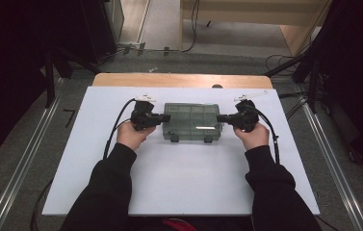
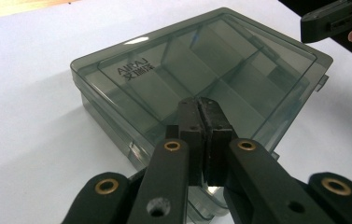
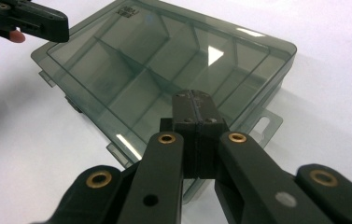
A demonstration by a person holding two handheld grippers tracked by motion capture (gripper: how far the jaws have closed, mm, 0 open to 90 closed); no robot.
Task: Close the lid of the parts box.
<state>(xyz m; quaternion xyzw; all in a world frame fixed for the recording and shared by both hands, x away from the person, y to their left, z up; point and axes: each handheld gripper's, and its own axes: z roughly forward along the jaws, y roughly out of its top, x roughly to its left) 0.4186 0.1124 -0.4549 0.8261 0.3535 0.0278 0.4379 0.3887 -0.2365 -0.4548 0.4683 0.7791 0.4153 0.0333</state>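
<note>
Left tongs (image 2: 205,105) pressed together, over smoky compartment box (image 2: 197,79), white table (image 2: 29,121)

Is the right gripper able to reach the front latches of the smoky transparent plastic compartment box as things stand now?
Probably yes. The right gripper, jaws shut, sits at the smoky transparent plastic compartment box's right end, and the front latches face bare white table with nothing in between.

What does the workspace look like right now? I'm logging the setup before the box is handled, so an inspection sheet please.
Surface: white table top, bare around the box.
Job's things: smoky clear compartment box, lid closed, dividers visible, no contents seen.
Clutter: nothing seen.
Grippers: left gripper and right gripper at opposite ends of the box, jaws together, gripping nothing.
Cables: black cable trails from each gripper.
Surroundings: grey floor, metal rails, dark stands.
</note>
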